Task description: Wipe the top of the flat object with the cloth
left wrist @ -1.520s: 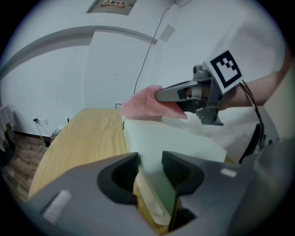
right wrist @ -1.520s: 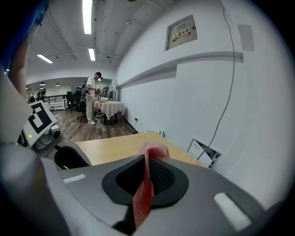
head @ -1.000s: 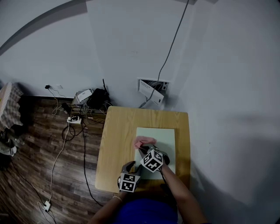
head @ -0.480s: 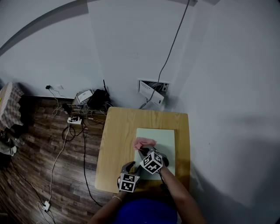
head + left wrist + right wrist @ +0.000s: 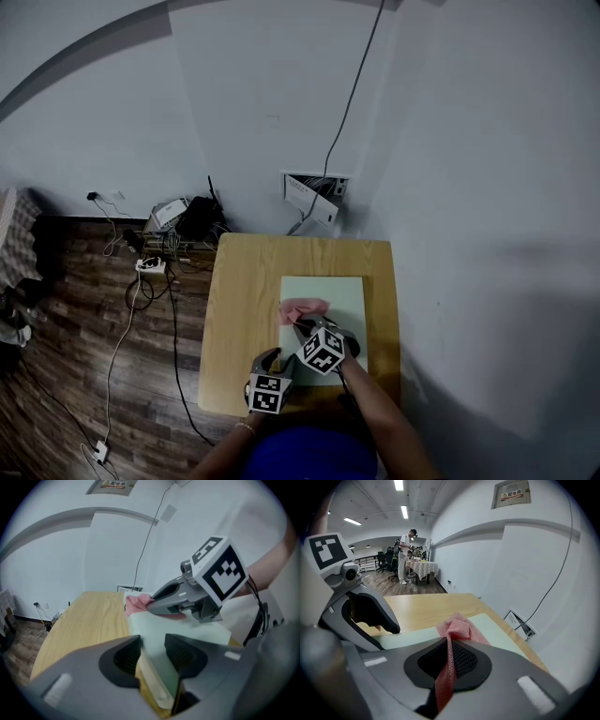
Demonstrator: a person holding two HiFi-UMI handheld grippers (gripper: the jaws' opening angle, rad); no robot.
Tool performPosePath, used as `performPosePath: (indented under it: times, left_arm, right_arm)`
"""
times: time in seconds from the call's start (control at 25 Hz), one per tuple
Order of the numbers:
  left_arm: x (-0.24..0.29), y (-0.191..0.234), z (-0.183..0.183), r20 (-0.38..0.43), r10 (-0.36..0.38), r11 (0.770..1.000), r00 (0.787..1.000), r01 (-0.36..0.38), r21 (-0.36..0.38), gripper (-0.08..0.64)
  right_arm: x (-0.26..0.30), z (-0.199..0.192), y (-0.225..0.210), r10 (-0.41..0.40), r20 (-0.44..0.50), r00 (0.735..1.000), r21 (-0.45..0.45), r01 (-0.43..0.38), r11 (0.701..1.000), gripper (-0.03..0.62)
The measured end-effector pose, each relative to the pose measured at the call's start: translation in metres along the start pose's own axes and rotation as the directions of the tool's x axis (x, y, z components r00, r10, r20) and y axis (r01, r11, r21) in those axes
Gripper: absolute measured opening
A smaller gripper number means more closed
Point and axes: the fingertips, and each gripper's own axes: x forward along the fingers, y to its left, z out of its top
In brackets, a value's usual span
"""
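A pale green flat board [image 5: 342,300] lies on the small wooden table [image 5: 239,309], along its right side. A pink cloth [image 5: 303,307] rests bunched on the board's left part. My right gripper [image 5: 302,325] is shut on the cloth [image 5: 459,623], and a strip of it hangs between the jaws of my right gripper [image 5: 449,660]. My left gripper [image 5: 277,356] sits at the board's near left corner. In the left gripper view the left gripper [image 5: 152,654] is shut on the board's edge [image 5: 187,630], with the cloth [image 5: 137,603] beyond it.
The white wall runs close along the table's far and right sides, with an open wall box [image 5: 314,192] and a hanging cable. Power strips and cords [image 5: 155,258] lie on the wooden floor to the left. A person stands far off [image 5: 405,557].
The head view has shifted a little. Both grippers and the cloth stand about where they were on the board.
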Motion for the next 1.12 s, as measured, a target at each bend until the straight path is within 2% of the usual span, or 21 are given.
performPosePath:
  times: [0.52, 1.12]
  left_arm:
    - [-0.001, -0.001, 0.0, 0.003, 0.005, 1.0, 1.0, -0.005, 0.003, 0.166]
    - [-0.001, -0.002, 0.0, 0.003, 0.009, 1.0, 1.0, -0.009, 0.0, 0.166]
  right_arm:
    - [-0.025, -0.044, -0.033, -0.079, -0.062, 0.995, 0.093, 0.085, 0.992, 0.014]
    - [-0.059, -0.093, -0.057, -0.158, -0.117, 0.98, 0.181, 0.178, 0.967, 0.014]
